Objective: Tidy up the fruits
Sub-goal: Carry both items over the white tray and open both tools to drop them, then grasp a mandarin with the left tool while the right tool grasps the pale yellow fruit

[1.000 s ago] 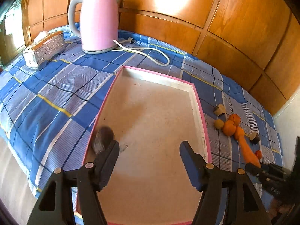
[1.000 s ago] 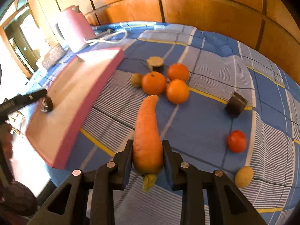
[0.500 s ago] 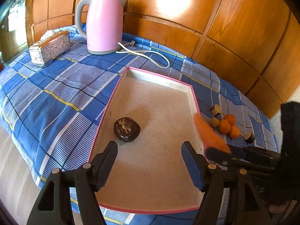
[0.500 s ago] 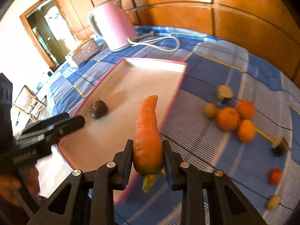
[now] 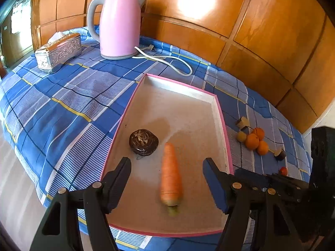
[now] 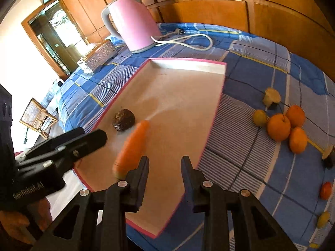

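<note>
Carrot (image 5: 170, 173) is lying blurred inside the pink-rimmed tray (image 5: 222, 113), right of a dark round fruit (image 5: 143, 141); right gripper (image 6: 164, 163) is hovering spread and empty, left gripper (image 5: 166, 166) spread too.

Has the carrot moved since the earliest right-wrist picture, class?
Yes. The carrot has gone from the cloth beside the oranges into the tray.
</note>
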A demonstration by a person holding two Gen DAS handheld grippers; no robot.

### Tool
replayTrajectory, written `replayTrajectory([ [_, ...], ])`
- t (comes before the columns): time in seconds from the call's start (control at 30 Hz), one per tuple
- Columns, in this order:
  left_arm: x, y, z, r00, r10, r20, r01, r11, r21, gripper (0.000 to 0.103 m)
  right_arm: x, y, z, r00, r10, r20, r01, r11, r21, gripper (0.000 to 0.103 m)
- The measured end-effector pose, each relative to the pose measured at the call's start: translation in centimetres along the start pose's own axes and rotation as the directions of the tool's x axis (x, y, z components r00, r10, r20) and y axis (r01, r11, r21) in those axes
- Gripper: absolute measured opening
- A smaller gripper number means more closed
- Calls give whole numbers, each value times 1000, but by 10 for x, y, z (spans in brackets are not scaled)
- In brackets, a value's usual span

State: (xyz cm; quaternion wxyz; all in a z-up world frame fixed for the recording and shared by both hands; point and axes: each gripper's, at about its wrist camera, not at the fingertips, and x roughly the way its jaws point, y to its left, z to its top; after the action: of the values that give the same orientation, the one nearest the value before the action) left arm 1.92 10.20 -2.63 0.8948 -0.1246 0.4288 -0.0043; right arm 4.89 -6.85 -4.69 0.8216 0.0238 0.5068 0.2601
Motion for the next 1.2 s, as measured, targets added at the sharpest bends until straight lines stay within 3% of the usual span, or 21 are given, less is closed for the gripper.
replayTrajectory([
  [0.63, 7, -44, -3, 998, -66, -24, 68, 994, 89, 71, -48, -78, -56, 976, -208, 60, 195, 964, 183, 32],
  [0.83, 13, -71, -4, 993, -107, -54, 115, 979, 167, 71, -75, -117, -75, 957, -281, 72, 252, 927, 277, 32],
  [1.1, 23, -110, -14, 978, -165, -127, 194, 942, 272, 71, -111, -168, -99, 915, -395, 79, 334, 853, 401, 32],
  [1.2, 26, -123, -18, 974, -176, -144, 212, 929, 303, 71, -116, -180, -107, 909, -411, 72, 344, 835, 429, 32],
])
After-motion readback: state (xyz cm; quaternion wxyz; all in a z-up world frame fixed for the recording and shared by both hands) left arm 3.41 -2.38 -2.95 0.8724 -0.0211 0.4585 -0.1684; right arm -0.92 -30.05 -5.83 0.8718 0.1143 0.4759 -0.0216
